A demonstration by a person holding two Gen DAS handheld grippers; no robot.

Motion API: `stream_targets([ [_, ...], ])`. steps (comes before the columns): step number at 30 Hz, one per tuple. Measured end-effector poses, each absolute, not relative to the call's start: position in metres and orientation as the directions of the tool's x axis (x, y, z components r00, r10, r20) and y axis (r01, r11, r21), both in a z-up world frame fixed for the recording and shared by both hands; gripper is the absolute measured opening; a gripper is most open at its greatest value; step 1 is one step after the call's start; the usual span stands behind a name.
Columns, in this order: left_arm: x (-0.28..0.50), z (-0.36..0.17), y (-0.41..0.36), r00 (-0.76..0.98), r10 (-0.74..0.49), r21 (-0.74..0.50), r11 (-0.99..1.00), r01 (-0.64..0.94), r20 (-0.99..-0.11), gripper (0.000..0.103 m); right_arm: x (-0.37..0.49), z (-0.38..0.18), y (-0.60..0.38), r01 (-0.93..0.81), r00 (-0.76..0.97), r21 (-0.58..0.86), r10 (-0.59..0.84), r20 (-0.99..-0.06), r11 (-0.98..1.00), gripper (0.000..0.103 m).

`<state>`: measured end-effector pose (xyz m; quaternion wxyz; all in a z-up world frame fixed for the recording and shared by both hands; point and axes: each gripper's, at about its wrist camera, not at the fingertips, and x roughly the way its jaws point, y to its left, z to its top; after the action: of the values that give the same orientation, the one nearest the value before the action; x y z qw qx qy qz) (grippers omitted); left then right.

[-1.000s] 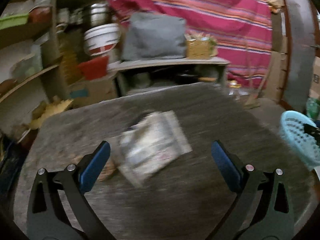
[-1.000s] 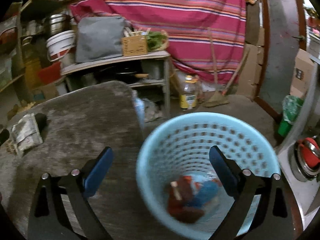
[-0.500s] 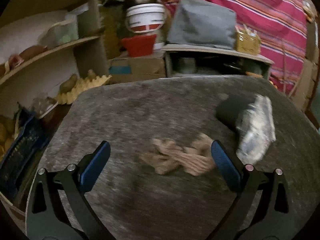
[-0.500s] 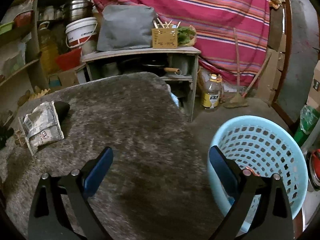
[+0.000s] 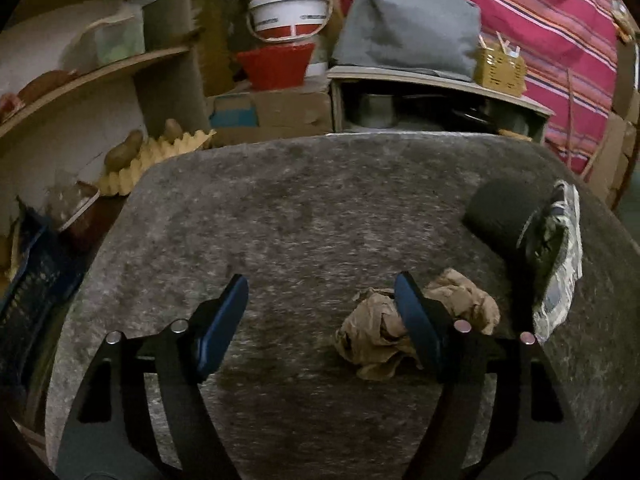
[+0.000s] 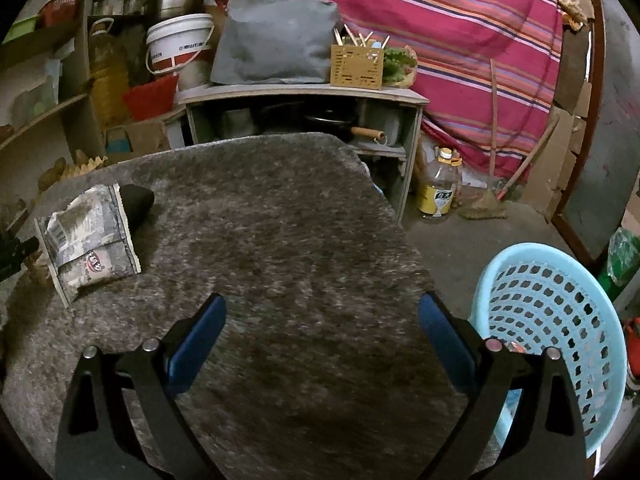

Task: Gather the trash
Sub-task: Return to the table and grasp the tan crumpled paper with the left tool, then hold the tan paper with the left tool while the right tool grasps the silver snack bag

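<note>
A crumpled brown paper lies on the grey fuzzy table. My left gripper is open just above the table; its right finger covers the middle of the paper. A grey printed packet leans on a dark round object to the right; the packet also shows in the right wrist view. My right gripper is open and empty over the table's right part. A light blue perforated basket stands on the floor to its right.
A shelf unit with a grey bag and a wicker holder stands behind the table. Buckets, a red bowl and cardboard boxes are at the back left. A bottle and a broom stand on the floor.
My left gripper swung left from the packet to the brown paper and came closer to it. My right gripper moved from above the basket back over the table.
</note>
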<state>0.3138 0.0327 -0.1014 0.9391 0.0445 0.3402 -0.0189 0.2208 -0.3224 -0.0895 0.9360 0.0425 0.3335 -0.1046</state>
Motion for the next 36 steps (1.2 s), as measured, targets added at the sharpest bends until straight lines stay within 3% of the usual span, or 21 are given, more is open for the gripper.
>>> stream_targets([
  [10,0.31,-0.11,0.017,0.71,-0.135,0.013,0.98,0.198,-0.691,0.073,0.234,-0.089,-0.29,0.167,0.758,-0.018,-0.14,-0.636,0.986,0.095],
  [12,0.311,-0.112,0.013,0.696,-0.149,0.012,0.975,0.221,-0.702,0.052,0.235,-0.087,-0.286,0.162,0.76,-0.022,-0.138,-0.635,0.987,0.095],
  [15,0.314,-0.114,0.021,0.68,-0.167,-0.029,0.977,0.209,-0.714,0.036,0.234,-0.086,-0.283,0.161,0.763,-0.02,-0.137,-0.632,0.987,0.095],
  [18,0.313,-0.112,0.029,0.68,-0.181,-0.06,0.979,0.197,-0.711,0.036,0.236,-0.084,-0.278,0.157,0.763,-0.014,-0.131,-0.633,0.987,0.095],
  [27,0.295,-0.085,0.055,0.767,-0.055,0.054,0.992,0.116,-0.639,0.036,0.249,-0.075,-0.248,0.096,0.782,-0.005,-0.078,-0.619,0.995,0.095],
  [36,0.29,-0.075,0.093,0.796,0.013,0.063,0.998,0.031,-0.605,0.036,0.287,-0.089,-0.204,-0.045,0.757,0.058,0.072,-0.65,0.997,0.095],
])
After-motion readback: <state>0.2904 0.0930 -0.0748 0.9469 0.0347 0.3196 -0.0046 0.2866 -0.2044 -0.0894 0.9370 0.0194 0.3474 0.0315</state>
